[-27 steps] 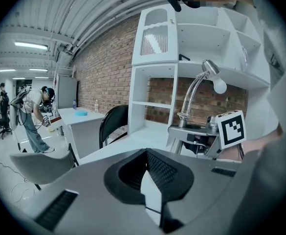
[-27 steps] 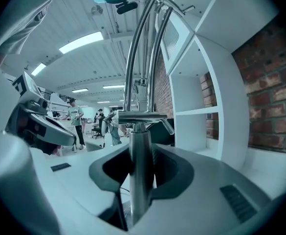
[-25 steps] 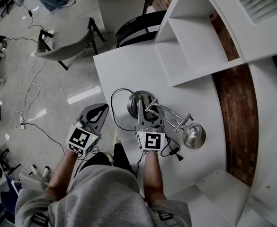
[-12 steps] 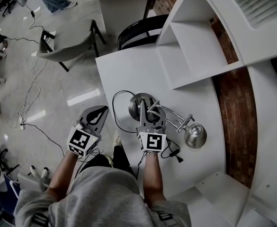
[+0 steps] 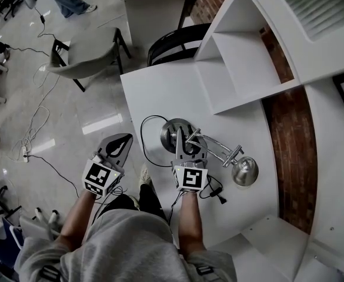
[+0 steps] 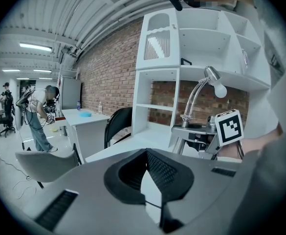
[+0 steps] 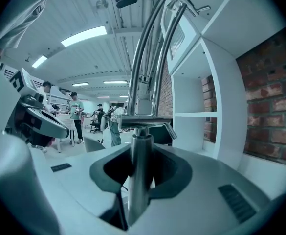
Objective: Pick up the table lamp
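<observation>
The silver metal table lamp, with a round base, jointed twin arms and a dome shade, stands just right of the middle of the head view on a white surface, its shade reaching toward the lower right. The right hand-held gripper comes in over the base from below. Its jaws have just been closing, and the right gripper view shows the pads pinching the lamp's upright steel post low down, under the arm joint. The left hand-held gripper hangs off the surface's left edge over the floor, jaws pressed together on nothing. A black cord loops from the base along the near edge, and a white shelf unit fills the upper right, close behind the lamp. To do the lift well, the pinch probably wants to be firm before any rise, since the smooth round post could slip or spin. The outstretched shade will likely pull the lamp down on that side, so a slow, straight lift seems best. The cord needs slack, and the arms should stay clear of the shelf. No brand or lettering can be read; the only print is the square black-and-white pattern on each marker cube.
</observation>
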The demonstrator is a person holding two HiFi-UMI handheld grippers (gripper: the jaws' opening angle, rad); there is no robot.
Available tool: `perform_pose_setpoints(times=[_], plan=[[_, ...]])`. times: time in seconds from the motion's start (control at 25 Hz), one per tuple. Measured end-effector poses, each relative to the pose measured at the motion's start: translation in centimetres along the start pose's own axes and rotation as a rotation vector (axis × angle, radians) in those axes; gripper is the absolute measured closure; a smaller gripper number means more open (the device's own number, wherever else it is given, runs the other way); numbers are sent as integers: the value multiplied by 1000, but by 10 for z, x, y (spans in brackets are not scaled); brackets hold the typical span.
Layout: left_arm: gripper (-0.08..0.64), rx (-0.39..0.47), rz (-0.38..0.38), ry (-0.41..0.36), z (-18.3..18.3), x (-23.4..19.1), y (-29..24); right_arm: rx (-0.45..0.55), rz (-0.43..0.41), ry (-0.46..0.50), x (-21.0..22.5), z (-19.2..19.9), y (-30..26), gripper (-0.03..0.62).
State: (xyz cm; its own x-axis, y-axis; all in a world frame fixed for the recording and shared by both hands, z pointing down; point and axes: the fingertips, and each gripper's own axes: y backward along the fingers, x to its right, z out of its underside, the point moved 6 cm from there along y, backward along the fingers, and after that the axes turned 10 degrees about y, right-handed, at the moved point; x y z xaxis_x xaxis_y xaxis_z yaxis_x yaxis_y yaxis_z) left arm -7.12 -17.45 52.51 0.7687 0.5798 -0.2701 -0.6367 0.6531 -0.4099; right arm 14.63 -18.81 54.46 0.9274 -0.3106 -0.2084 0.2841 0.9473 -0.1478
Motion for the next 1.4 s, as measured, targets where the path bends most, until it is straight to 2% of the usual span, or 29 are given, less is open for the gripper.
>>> perform_pose_setpoints(times=[0.36, 0.56, 0.96, 1.4], plan=[[557, 8, 5, -1, 1, -2, 3, -2, 46, -21, 9, -4, 9, 489], [557, 21, -6, 2, 0, -3, 9, 6, 44, -32, 9, -11, 12, 491], [557, 59, -18, -2, -6, -4, 31, 66, 49, -40, 7, -44, 21, 492], [557, 122, -6, -41, -17, 6, 65, 127, 63, -21, 0, -89, 67, 495]])
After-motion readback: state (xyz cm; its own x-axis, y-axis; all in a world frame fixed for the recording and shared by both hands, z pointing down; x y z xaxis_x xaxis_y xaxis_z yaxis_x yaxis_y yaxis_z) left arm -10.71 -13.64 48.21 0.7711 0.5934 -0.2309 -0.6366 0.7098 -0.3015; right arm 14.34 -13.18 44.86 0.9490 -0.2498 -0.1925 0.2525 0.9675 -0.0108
